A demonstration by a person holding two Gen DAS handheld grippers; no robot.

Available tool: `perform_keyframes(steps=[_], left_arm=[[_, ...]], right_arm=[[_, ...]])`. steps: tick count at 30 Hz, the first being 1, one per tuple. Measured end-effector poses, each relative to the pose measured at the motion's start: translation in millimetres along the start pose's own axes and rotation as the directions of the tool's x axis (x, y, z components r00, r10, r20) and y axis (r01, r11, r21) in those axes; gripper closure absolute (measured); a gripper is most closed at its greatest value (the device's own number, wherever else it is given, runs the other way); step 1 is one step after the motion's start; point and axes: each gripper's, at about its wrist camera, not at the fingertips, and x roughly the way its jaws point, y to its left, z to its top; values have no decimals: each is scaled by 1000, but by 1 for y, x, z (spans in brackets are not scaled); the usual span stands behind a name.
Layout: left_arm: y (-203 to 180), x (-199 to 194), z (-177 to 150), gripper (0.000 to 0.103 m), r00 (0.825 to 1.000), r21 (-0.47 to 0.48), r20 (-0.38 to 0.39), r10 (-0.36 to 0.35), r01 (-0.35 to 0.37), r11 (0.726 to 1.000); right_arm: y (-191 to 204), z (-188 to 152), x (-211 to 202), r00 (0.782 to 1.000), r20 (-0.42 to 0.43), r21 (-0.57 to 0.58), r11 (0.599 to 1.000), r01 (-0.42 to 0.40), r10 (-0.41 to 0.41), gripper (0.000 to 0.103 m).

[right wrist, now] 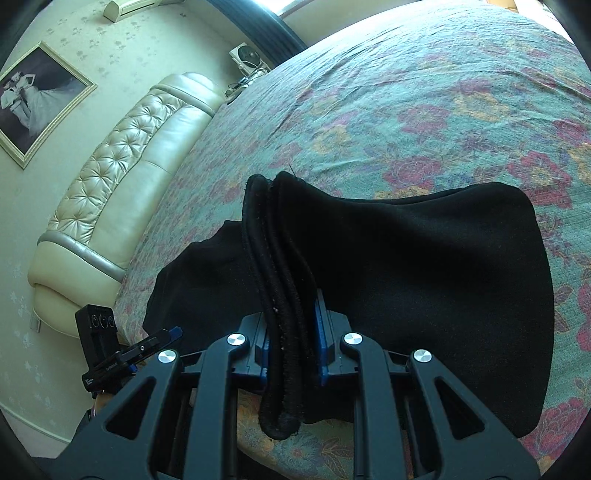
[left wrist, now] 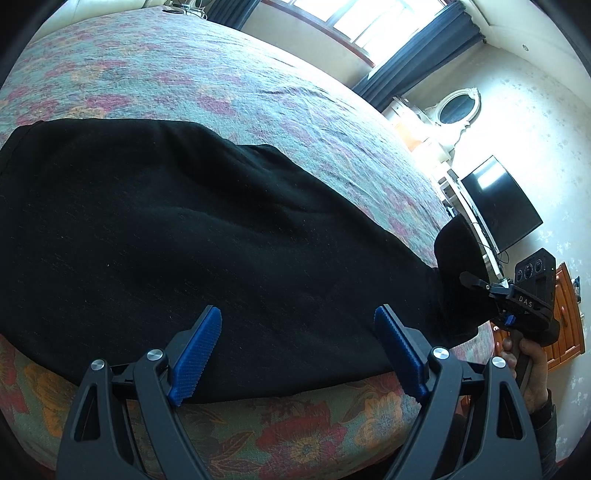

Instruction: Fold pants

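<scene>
Black pants [left wrist: 177, 229] lie flat on the bed [left wrist: 184, 74]. The right gripper [right wrist: 290, 343] pinches the bunched hem, lifted; the left gripper [left wrist: 295, 347] hovers spread wide, empty. The thick hem could slip out mid-fold, dragging the cloth askew.

We see a home bedroom: a floral bedspread [left wrist: 155, 74], tufted headboard [right wrist: 122, 155] at nine o'clock, framed portrait [right wrist: 37, 99], curtained window [left wrist: 369, 22] at one o'clock
</scene>
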Motion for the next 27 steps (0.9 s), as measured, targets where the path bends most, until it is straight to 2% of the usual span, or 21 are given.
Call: perform_keyframes(steps=[3, 12, 27], left_arm=[[0, 0, 0, 19, 1000, -3, -1, -3, 3, 1000], [-1, 1, -2, 19, 1000, -4, -8, -2, 2, 1000], [-2, 2, -5, 19, 1000, -8, -9, -2, 2, 1000]], right_arm=[[5, -5, 15, 999, -16, -16, 999, 40, -41, 85], [15, -14, 54, 995, -63, -41, 996, 81, -83, 85], [35, -17, 77, 977, -70, -109, 975, 192, -201, 84]])
